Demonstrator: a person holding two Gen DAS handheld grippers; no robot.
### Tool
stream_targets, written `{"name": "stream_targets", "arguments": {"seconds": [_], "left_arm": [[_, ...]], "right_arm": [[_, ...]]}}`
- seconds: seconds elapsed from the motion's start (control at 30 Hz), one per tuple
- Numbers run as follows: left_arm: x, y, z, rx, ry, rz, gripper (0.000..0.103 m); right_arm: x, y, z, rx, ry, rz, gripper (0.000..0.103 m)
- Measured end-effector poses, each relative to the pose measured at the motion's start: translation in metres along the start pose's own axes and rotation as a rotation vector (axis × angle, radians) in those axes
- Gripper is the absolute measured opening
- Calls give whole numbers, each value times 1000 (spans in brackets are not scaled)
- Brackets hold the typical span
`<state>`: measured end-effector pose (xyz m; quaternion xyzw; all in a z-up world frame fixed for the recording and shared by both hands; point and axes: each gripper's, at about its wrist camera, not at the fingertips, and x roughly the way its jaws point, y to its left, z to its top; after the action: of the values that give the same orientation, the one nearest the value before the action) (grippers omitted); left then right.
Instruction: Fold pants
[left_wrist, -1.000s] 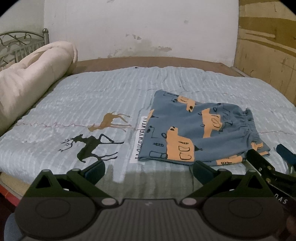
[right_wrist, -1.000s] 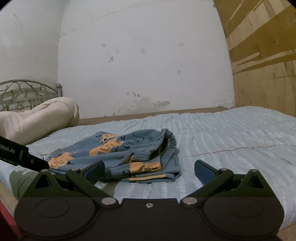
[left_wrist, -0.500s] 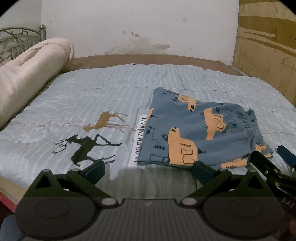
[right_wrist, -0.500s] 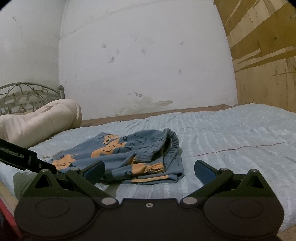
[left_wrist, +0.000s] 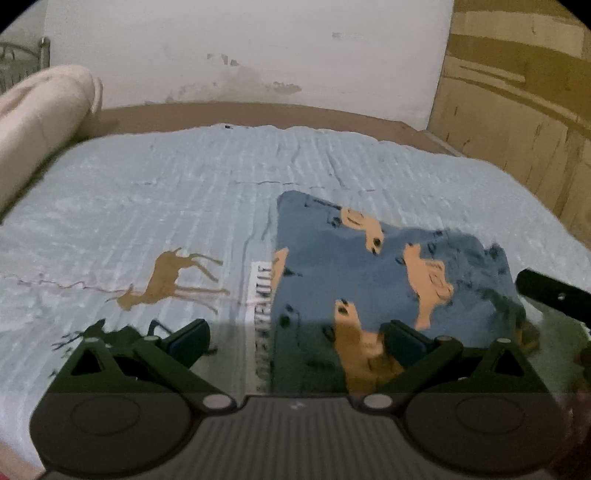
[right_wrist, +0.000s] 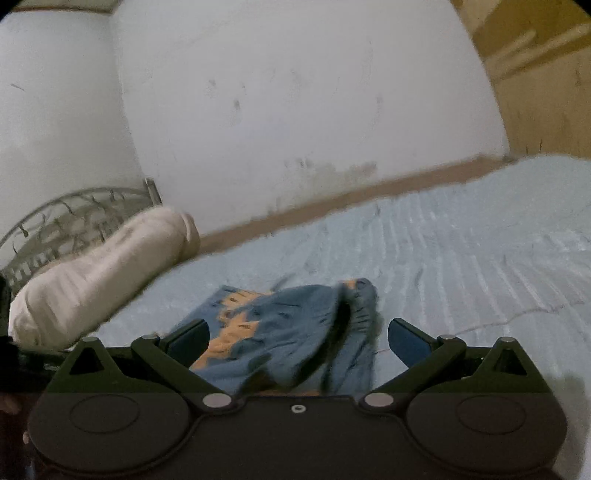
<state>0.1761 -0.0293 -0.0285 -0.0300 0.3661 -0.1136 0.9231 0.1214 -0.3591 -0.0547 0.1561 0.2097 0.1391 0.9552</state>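
Blue pants with orange prints lie flat on the pale striped bedspread, right of its middle in the left wrist view and close to the near edge. They are folded into a rough rectangle whose long axis runs left to right: a straight edge sits at the left, just beside a white text strip printed on the spread, and the gathered waistband is at the right end. The left gripper hangs low over the near left corner of the pants, jaws spread wide with nothing between them; its right finger overlaps the fabric in view, though contact cannot be judged. The right gripper faces the waistband end, jaws also wide apart, with the bunched cloth lying in the gap ahead of them; the view is blurred. A brown deer print marks the bare spread left of the pants, with broad open bedding beyond and to the right. A rolled cream blanket lies along the far left side by a metal headboard.
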Motion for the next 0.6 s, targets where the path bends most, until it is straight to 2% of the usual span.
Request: {"name": "stream_targets", "arguments": {"seconds": [0.17,0.3,0.5,0.6], "left_arm": [[19,10,11,-11,20,-32,102],[27,15,16,-30,38,-73,102],[31,21,23,-83,57,-156,102],[30,22,26,-93,71,-182,94]], "right_arm": [[40,-22,25,0,166,23,102],[66,-36,31,68,275,73,102],[78,-38,39,137,299,185,102],[77,-33,42,132,295,195,102]]}}
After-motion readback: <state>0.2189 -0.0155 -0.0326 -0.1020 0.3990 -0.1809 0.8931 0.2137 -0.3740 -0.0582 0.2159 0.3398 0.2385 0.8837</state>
